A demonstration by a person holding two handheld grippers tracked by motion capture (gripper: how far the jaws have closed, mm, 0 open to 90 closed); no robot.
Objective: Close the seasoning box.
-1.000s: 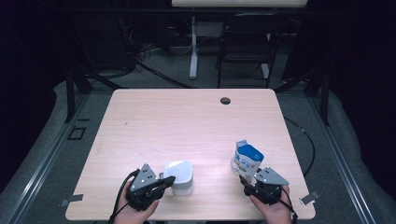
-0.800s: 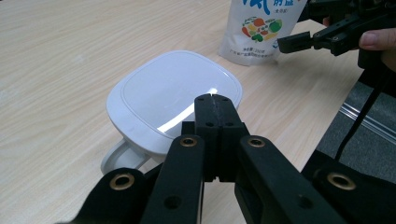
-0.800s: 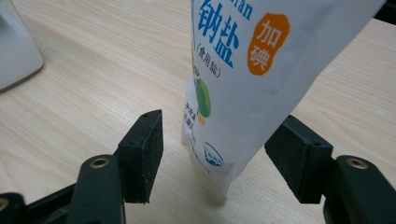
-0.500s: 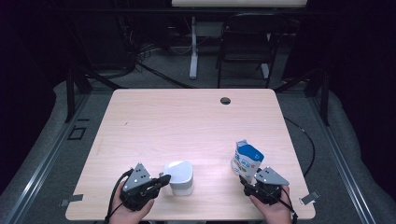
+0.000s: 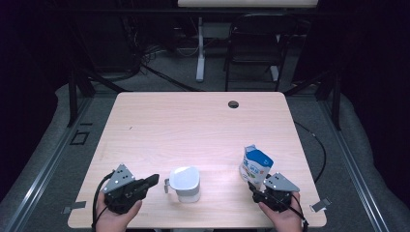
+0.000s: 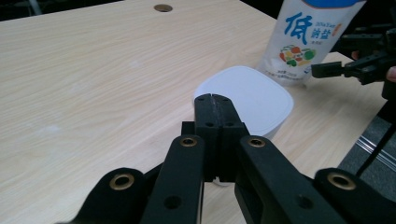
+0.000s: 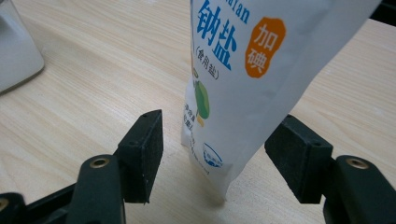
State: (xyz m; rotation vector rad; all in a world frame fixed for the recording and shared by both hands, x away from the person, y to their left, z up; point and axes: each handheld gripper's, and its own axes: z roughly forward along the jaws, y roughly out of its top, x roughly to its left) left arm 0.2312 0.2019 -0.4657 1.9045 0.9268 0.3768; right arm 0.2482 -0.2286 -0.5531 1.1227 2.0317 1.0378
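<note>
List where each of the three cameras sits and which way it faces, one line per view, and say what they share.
High view: fixed above the person's side, looking forward and down on the table; both hands enter from the bottom, left gripper and right gripper.
Left gripper view: rides the left gripper, looking along its shut jaws at the white container.
Right gripper view: rides the right gripper, its open jaws either side of the salt pouch.
Shared: container and pouch appear in all three.
</note>
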